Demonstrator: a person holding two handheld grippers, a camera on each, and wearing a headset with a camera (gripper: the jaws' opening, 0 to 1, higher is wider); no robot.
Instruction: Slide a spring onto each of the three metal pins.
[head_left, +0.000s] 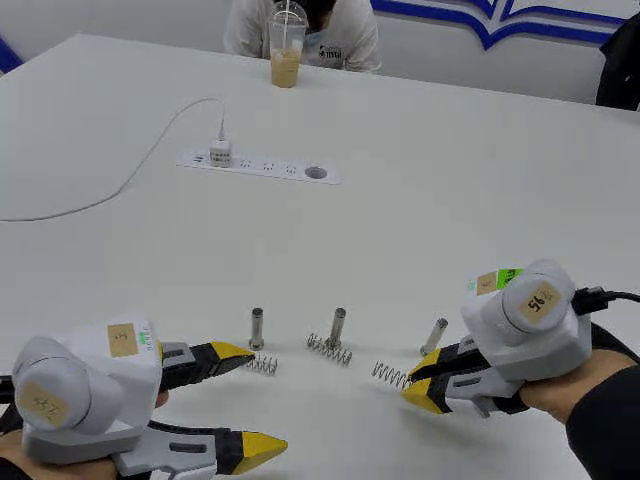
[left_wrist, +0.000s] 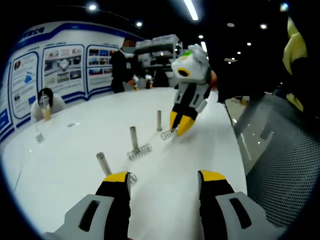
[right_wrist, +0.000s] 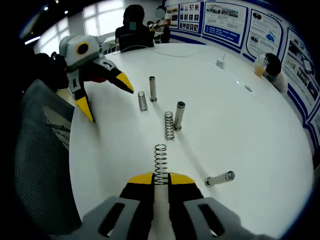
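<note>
Three metal pins sit on the white table (head_left: 450, 200): the left pin (head_left: 257, 328) and middle pin (head_left: 337, 327) stand upright, while the right pin (head_left: 434, 337) (right_wrist: 219, 178) lies on its side. One spring (head_left: 262, 365) lies by the left pin and another spring (head_left: 330, 350) by the middle pin. My right gripper (head_left: 413, 387) (right_wrist: 155, 179) is shut on the end of a third spring (head_left: 390, 375) (right_wrist: 160, 160), which points toward the middle pin (right_wrist: 179, 115). My left gripper (head_left: 248, 400) (left_wrist: 164, 176) is open with nothing between its fingers, close to the left pin (left_wrist: 104, 163).
A white power strip (head_left: 260, 165) with a plugged charger (head_left: 220, 152) and a cable lies mid-table. An iced drink cup (head_left: 286, 50) stands at the far edge in front of a seated person. A mesh chair (left_wrist: 280, 160) is beside the table.
</note>
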